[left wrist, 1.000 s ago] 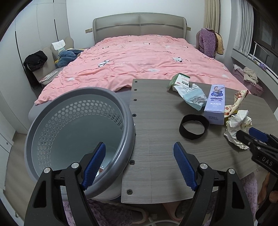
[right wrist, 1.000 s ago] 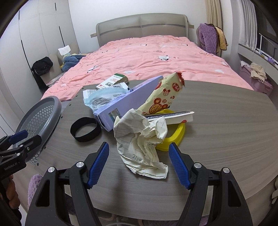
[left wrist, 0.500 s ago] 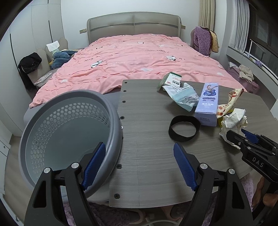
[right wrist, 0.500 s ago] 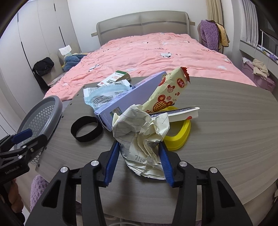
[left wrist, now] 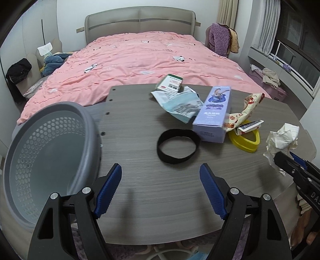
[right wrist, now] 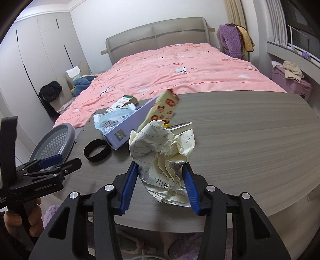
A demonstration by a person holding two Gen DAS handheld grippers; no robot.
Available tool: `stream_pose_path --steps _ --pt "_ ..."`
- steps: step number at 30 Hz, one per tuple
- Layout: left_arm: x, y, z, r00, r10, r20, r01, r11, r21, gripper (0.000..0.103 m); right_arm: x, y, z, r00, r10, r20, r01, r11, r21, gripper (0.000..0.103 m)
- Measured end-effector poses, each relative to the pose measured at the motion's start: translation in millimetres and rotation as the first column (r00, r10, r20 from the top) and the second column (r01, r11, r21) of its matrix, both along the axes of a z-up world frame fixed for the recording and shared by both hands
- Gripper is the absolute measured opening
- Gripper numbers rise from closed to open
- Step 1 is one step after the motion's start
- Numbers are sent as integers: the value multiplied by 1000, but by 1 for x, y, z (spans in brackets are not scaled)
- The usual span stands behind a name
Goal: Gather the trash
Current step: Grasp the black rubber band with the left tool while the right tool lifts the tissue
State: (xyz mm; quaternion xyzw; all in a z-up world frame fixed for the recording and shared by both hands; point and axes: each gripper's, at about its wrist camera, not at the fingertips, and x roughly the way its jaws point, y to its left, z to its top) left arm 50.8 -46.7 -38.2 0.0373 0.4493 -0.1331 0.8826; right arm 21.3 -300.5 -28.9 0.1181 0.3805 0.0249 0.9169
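The right gripper (right wrist: pixel 160 178) pinches the crumpled paper (right wrist: pixel 163 152) between its pads, lifted off the bench (right wrist: pixel 250 140) for carrying. Far to its left the basket (right wrist: pixel 53 141) waits. The left gripper (left wrist: pixel 160 190) hangs spread, holding nothing.

A bedroom with white walls. A bed (left wrist: pixel 140 60) under a pink quilt (right wrist: pixel 190 74) with small cartoon prints fills the middle, its padded grey headboard (left wrist: pixel 140 26) against the far wall. White wardrobe doors (right wrist: pixel 46 54) line the left side. A chair (left wrist: pixel 220 40) draped with purple and yellow clothes stands right of the bed, beside cream curtains (right wrist: pixel 234 14). A window (left wrist: pixel 296 40), dark outside, runs along the right wall above a ledge. The grey wood-grain desk (right wrist: pixel 250 140) sits at the bed's foot.
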Motion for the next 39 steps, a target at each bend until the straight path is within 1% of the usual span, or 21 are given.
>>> stream_pose_path --steps 8,17,22,24,26,27,28,32,35,39 --pt "15 -32 -14 999 -22 -29 23 1000 18 77 -8 -29 -3 999 -44 23 43 998 50 45" --pt "38 -40 -28 998 31 -55 -29 999 32 77 -10 -44 -9 998 -63 29 60 994 88 45" --pt "42 -45 -30 998 43 -38 -41 997 61 76 -12 -53 -11 997 -72 29 69 992 105 45" --pt "42 -44 -31 998 48 -30 -46 996 72 69 -12 -54 -11 997 -74 29 70 992 109 45" --pt "41 -44 -29 999 40 -23 -38 997 72 53 -13 -55 -11 997 -77 29 73 991 114 45" --pt "40 -44 -28 999 38 -21 -36 997 72 48 -13 -57 -11 997 -78 29 74 991 115 45" --pt "40 -44 -27 999 34 -23 -33 997 70 41 -13 -57 -11 996 -79 29 75 990 116 45" --pt "36 -39 -25 999 33 -36 -31 998 58 25 -13 -56 -10 997 -75 29 71 991 115 45" --pt "30 -31 -23 998 37 -43 -35 998 49 23 -13 -52 -6 997 -66 33 62 992 109 45" --pt "21 -19 -14 999 43 -24 -42 998 36 23 -12 -41 0 998 -41 37 37 994 104 45"
